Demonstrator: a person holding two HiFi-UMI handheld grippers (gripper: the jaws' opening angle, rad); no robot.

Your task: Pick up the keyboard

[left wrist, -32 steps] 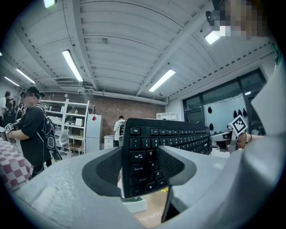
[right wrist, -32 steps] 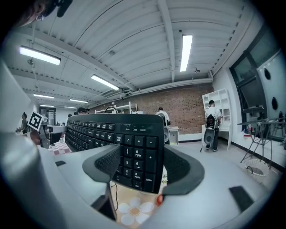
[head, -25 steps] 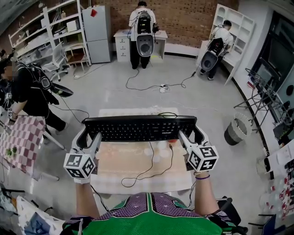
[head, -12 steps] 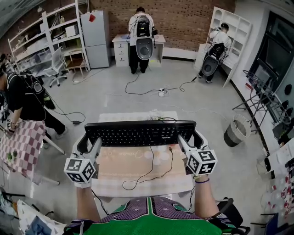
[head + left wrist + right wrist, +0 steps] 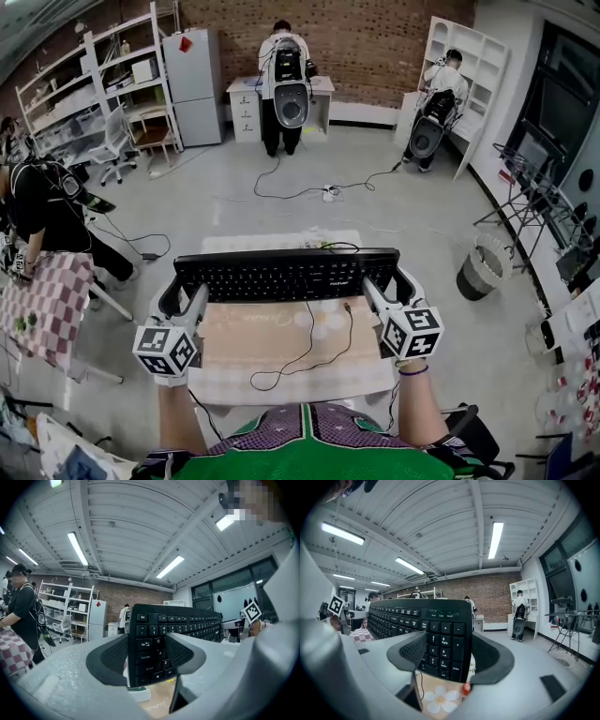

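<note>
Head view: black keyboard (image 5: 286, 272) held clear above the worktop (image 5: 234, 380), one short end in each gripper.
Left gripper (image 5: 180, 291) and right gripper (image 5: 392, 286) each have their jaws clamped on an end, probably so the long board rides level without twisting. Its long axis runs left to right, keys facing up, bottom row toward the person. Its cable (image 5: 309, 342) droops onto the worktop.

Green jersey (image 5: 309, 448); grey left gripper (image 5: 183, 290), right gripper (image 5: 389, 280)
</note>
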